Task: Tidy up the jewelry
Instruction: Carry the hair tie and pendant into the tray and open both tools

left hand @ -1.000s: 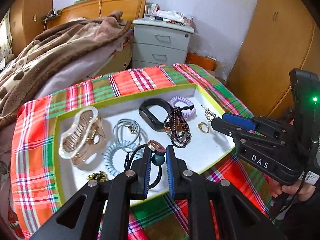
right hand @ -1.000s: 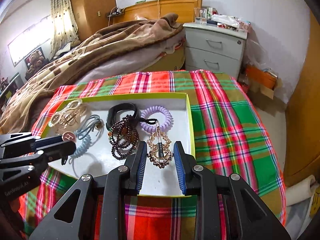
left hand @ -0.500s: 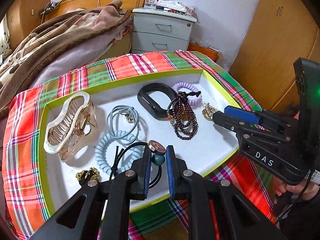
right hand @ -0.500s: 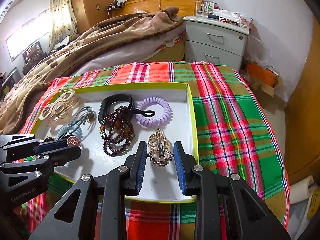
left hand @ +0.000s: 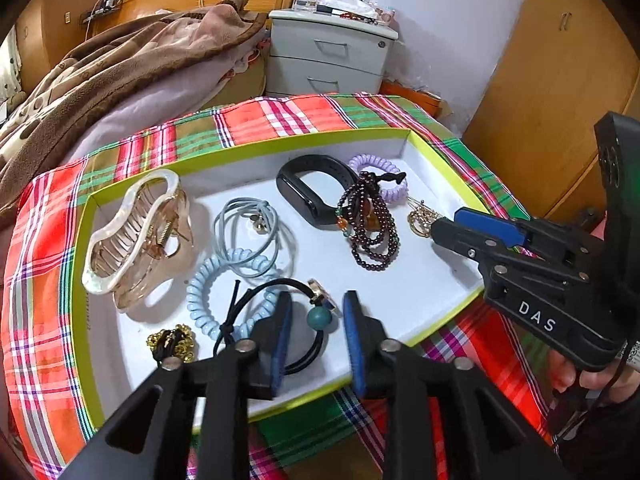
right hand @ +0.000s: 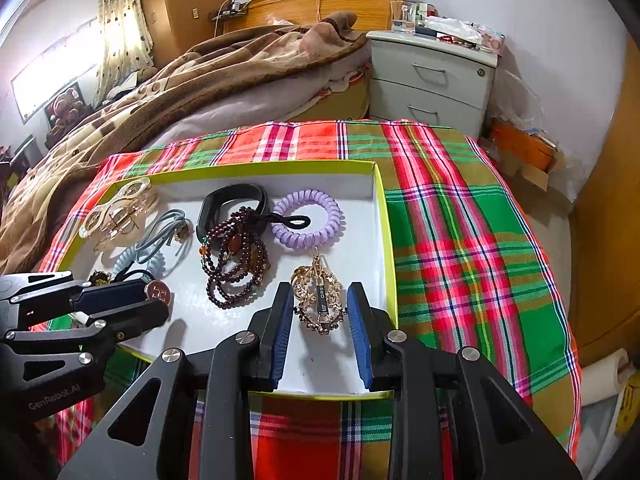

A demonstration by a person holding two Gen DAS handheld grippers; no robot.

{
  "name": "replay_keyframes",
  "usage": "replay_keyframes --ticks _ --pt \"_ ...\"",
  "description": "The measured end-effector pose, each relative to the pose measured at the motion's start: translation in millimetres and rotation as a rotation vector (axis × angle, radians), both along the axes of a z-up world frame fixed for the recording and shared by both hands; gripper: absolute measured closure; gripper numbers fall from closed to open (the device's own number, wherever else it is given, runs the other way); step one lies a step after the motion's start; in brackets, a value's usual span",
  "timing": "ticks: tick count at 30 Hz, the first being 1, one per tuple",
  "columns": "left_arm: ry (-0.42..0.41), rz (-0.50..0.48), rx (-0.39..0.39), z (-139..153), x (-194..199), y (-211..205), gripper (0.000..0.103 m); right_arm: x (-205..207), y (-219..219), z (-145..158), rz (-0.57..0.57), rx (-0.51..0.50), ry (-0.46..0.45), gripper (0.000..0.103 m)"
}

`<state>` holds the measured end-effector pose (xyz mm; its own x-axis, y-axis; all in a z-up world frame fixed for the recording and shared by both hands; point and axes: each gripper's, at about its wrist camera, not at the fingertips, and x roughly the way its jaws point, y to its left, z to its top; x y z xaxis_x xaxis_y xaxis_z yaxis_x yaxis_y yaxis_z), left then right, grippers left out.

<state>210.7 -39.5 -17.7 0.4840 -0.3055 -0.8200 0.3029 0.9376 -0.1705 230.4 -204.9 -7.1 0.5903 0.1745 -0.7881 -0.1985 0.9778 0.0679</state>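
Bright, sharp, fisheye-warped edges, dark corners

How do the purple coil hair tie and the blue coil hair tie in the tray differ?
The purple coil lies at the tray's far end beside the black band; the blue coil lies at the near end by the left gripper.
A black cord loop lies across the purple coil; a grey elastic and a black beaded hair tie overlap the blue one.
Both are spiral plastic rings lying flat, ungripped.
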Motion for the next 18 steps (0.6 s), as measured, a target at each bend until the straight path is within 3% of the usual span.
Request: replay_keyframes --ticks 13,18 --pt "-0.018 0.023 0.006 7.0 -7.4 2.7 0.061 -5.6 -2.7 8.5 -0.02 0.013 -0.019 0.073" --pt "-0.031 0.032 0.004 12.7 -14.5 2.8 0.06 -12.6 -3.4 13.3 -0.022 0.028 -0.031 0.067"
